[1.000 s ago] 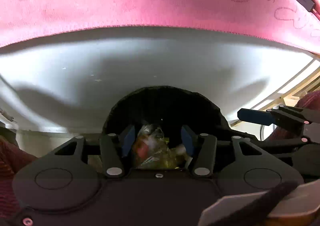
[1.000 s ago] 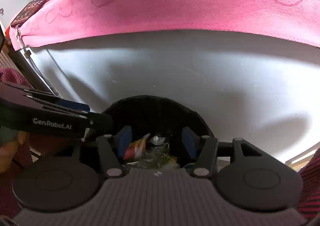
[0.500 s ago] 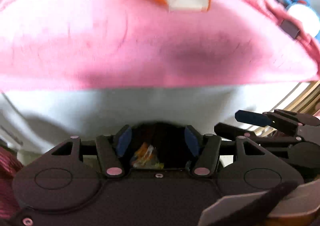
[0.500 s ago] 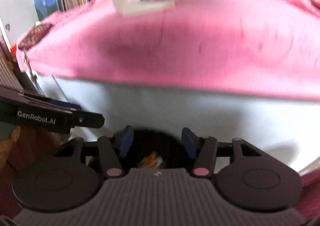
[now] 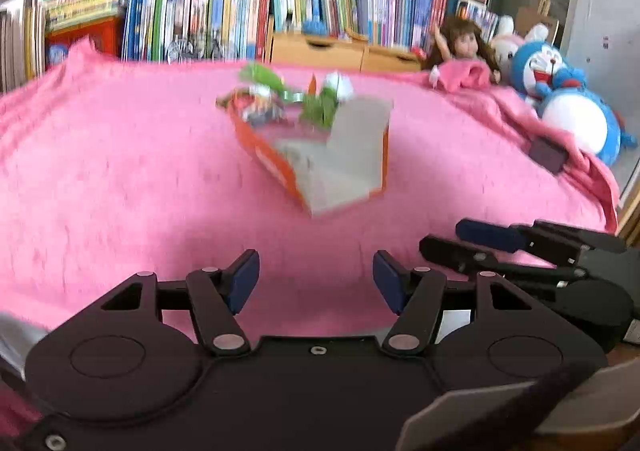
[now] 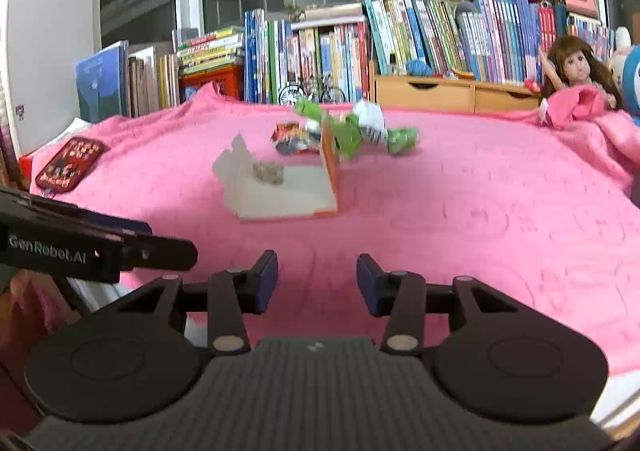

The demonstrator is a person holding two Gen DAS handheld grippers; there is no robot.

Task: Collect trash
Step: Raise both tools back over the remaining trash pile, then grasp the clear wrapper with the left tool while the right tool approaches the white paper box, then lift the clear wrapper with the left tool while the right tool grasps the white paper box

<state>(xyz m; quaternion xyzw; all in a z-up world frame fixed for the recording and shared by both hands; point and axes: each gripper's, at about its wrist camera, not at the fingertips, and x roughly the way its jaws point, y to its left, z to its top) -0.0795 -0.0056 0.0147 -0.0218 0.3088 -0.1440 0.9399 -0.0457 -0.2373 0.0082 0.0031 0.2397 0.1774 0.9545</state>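
Pink blanket (image 6: 460, 211), far bookshelf (image 6: 320, 47), one torn box (image 6: 280, 187), several wrappers (image 6: 352, 133), left gripper (image 5: 316, 283) and right gripper (image 6: 317, 283) wide, empty

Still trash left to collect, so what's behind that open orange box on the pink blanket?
Behind the box lie crumpled green wrappers and a red wrapper. The box's raised flap hides whatever sits low right behind it.

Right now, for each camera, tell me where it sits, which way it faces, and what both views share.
Left wrist: sits behind the open left tongs, facing across the pink blanket toward the bookshelf; the right tongs reach in from the right.
Right wrist: sits behind the open right tongs, facing likewise; the left tongs enter from the left.
Shared: opened orange box, green wrappers, doll.
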